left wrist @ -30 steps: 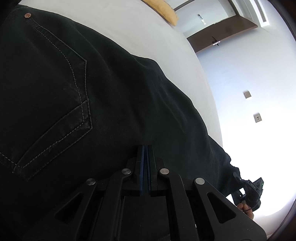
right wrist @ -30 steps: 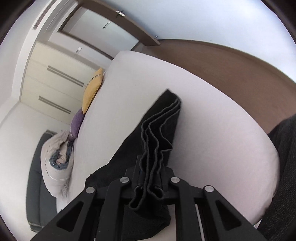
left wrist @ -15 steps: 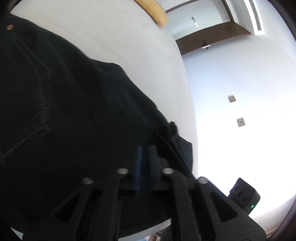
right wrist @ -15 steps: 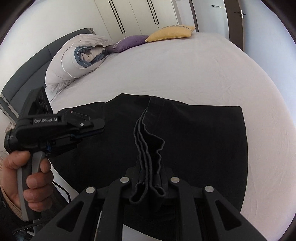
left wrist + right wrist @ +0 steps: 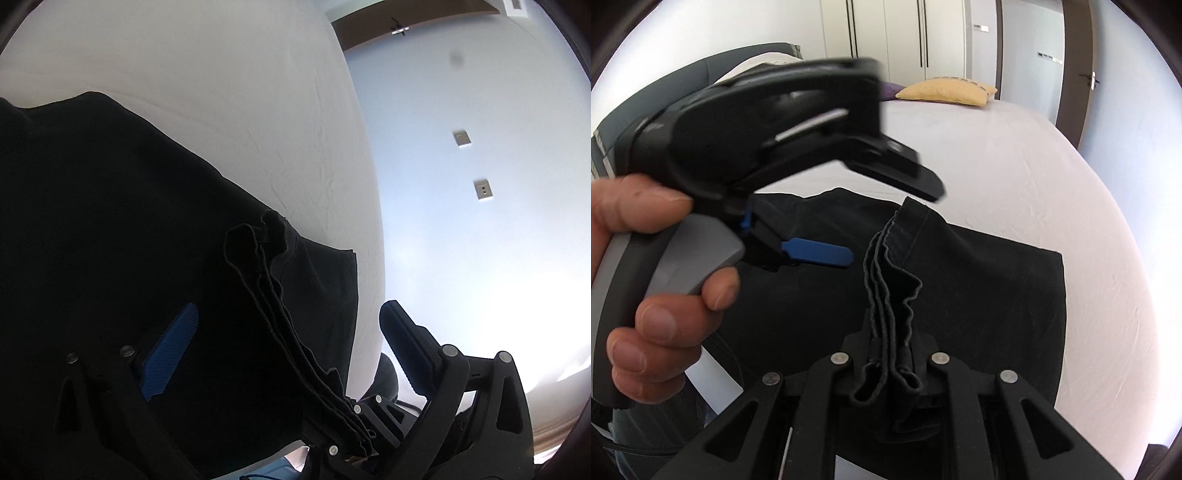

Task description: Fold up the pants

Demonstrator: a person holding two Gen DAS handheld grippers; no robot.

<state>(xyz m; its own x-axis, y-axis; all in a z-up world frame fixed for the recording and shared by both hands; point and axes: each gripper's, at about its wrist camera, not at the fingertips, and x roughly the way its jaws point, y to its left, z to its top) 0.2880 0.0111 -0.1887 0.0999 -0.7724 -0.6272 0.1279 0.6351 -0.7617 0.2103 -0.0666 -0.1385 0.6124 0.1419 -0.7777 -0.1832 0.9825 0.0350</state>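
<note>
Black pants (image 5: pixel 990 295) lie folded on the white bed (image 5: pixel 1015 166). My right gripper (image 5: pixel 892 354) is shut on the bunched leg hems (image 5: pixel 890 280) and holds them over the folded part. In the left wrist view the pants (image 5: pixel 110 229) fill the left side and the hems (image 5: pixel 266 251) run down into the right gripper. My left gripper (image 5: pixel 291 332) is open, its blue pads (image 5: pixel 173 343) on either side of the hem bundle. In the right wrist view the left gripper's blue fingertip (image 5: pixel 816 254) hovers just left of the hems.
A yellow pillow (image 5: pixel 945 90) and a purple one lie at the bed's head, with a rolled duvet behind the left gripper. Wardrobes (image 5: pixel 886 33) and a door (image 5: pixel 1075 70) stand beyond. The bed's edge (image 5: pixel 369 229) runs beside the pants, with a wall with sockets (image 5: pixel 484 190) past it.
My left gripper has opened and moved from the pocket area to the hem bundle. My right gripper has carried the hems over the pants, doubling them.
</note>
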